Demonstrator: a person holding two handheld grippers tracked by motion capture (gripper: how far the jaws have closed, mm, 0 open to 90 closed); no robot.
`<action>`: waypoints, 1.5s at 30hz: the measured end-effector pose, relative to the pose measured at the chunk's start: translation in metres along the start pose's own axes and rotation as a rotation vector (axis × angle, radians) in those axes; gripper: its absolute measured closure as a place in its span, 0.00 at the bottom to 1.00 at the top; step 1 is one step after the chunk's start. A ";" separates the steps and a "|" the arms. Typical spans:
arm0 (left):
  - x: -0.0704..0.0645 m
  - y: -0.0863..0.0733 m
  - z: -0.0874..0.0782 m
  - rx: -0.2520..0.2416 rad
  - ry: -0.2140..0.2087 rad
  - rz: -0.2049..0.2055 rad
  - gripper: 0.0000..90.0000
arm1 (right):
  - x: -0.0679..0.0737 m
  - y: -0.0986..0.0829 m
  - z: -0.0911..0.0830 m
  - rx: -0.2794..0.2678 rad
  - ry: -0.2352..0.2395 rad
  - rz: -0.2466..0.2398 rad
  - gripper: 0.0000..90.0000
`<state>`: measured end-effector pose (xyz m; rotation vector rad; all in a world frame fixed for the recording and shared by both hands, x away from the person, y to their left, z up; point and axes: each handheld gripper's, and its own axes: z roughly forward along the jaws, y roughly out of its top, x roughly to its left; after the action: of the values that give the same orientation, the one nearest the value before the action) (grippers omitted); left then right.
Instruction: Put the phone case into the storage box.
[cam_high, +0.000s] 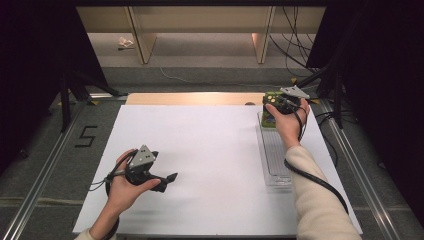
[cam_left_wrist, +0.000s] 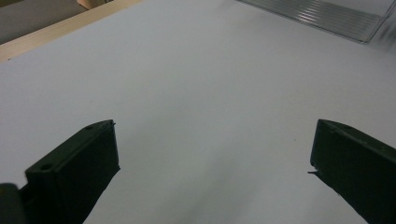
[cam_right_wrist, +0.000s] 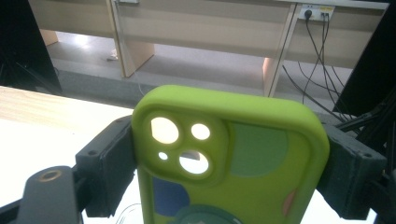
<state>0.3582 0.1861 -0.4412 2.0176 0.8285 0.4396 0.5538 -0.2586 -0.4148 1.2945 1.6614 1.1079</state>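
Observation:
A lime-green phone case (cam_right_wrist: 233, 158) with camera cut-outs and coloured patches stands upright between the black jaws of my right gripper (cam_right_wrist: 231, 163), which is shut on its two sides. In the high view that right gripper (cam_high: 280, 106) holds the phone case (cam_high: 270, 111) at the far end of a clear plastic tray (cam_high: 274, 150), at the table's back right. My left gripper (cam_high: 167, 181) hovers low over the white sheet at the front left. Its jaws (cam_left_wrist: 212, 158) stand wide apart with only bare white surface between them.
The white sheet (cam_high: 210, 150) covers most of the table, with a strip of wood (cam_high: 190, 98) along its far edge. The clear tray (cam_left_wrist: 327, 16) lies lengthwise on the right side. Desk legs and cables (cam_right_wrist: 313, 56) stand beyond the table.

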 end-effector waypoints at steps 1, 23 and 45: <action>0.000 0.000 0.000 0.000 0.000 0.000 0.01 | 0.000 0.000 0.000 0.002 0.000 -0.001 0.19; 0.000 0.000 0.001 0.001 0.000 0.001 0.01 | 0.000 -0.004 0.007 0.019 -0.002 0.002 0.19; 0.001 -0.001 0.001 0.001 -0.002 -0.003 0.01 | -0.002 -0.007 0.011 0.064 -0.002 0.036 0.01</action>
<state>0.3589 0.1863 -0.4423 2.0173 0.8307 0.4359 0.5620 -0.2592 -0.4249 1.3705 1.6910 1.0820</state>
